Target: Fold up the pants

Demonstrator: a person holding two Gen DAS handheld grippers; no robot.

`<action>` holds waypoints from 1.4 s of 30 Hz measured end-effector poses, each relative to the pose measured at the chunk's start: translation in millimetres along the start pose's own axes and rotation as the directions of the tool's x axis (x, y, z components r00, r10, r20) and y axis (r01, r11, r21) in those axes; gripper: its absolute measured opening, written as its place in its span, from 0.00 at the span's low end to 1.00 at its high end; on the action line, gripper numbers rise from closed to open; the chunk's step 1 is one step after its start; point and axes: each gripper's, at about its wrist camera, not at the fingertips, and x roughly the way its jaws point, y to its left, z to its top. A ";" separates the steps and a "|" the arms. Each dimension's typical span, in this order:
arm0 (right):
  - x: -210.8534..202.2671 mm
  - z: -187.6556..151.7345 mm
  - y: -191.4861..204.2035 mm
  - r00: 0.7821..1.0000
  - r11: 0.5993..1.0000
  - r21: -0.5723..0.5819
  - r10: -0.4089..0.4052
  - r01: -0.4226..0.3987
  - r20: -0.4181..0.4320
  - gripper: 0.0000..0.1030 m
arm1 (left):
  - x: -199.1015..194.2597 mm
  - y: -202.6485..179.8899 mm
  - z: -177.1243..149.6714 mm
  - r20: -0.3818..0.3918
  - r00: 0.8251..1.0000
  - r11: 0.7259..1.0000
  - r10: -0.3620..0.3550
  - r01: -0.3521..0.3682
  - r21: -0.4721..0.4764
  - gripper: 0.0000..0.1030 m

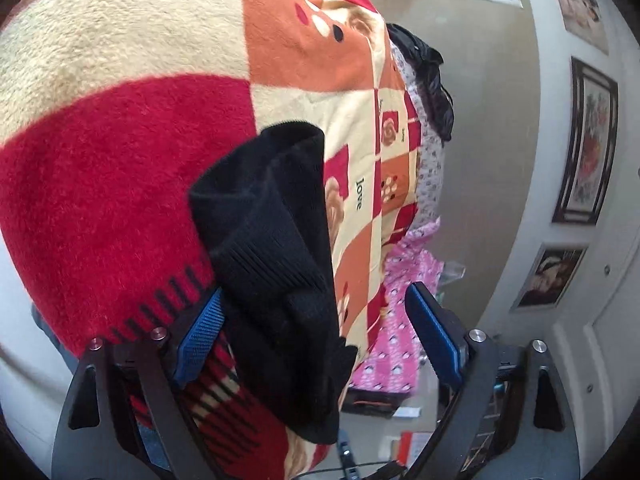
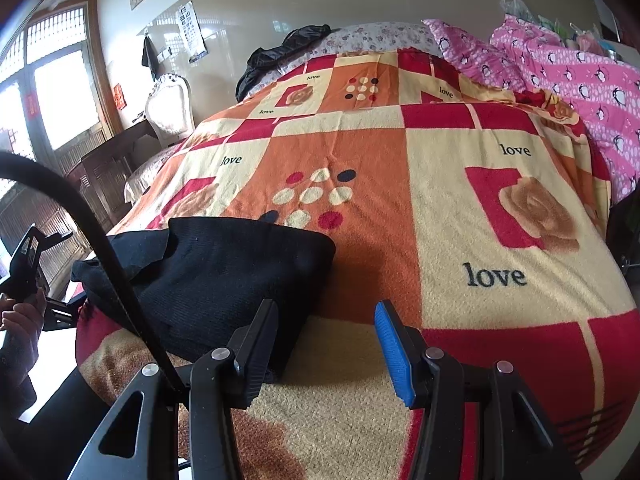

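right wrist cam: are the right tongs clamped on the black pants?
No. The right tongs stand open over the blanket, and the folded black pants lie beside their left finger, not between the pads.

The left wrist camera sat just behind the left tool, rolled well over so that the bed filled the left of its picture and the wall with framed pictures ran down the right. It was very close to the black pants.

The right wrist camera looked from the near edge of the bed, upright and tilted down past the right tool, toward the far wall and the window.

Both views shared the pants, the patterned blanket and the pink quilt.
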 end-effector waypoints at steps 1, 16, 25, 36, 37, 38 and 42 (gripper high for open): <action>0.4 0.0 0.6 1.000 1.000 -0.004 -0.001 0.001 -0.003 0.48 | -1.8 -2.6 0.9 0.017 1.000 1.000 0.021 -0.022 0.019 0.81; -14.2 92.5 50.7 0.985 0.986 0.014 0.167 -0.167 0.033 0.48 | 28.1 -67.3 -76.8 0.406 0.820 0.495 0.403 -0.569 0.657 0.17; 65.3 157.1 130.1 0.685 0.699 0.250 0.712 -0.670 -0.156 0.48 | 63.9 -100.4 -188.6 0.636 0.767 -0.148 0.089 -0.621 0.770 0.16; 75.1 171.3 182.6 0.636 0.707 0.152 0.694 -0.690 -0.338 0.49 | 61.5 -98.1 -255.4 0.540 0.841 -0.394 -0.026 -0.505 0.768 0.16; 70.9 171.0 187.0 0.693 0.756 0.064 0.628 -0.651 -0.354 0.49 | 60.6 -97.3 -260.7 0.537 0.843 -0.413 -0.036 -0.502 0.760 0.16; 69.5 169.5 191.9 0.754 0.808 -0.018 0.542 -0.589 -0.372 0.49 | 58.3 -95.9 -267.0 0.532 0.845 -0.434 -0.050 -0.498 0.751 0.16; 70.6 160.1 180.5 0.815 0.861 -0.100 0.427 -0.499 -0.392 0.39 | 55.9 -94.9 -280.2 0.499 0.865 -0.497 -0.053 -0.456 0.738 0.16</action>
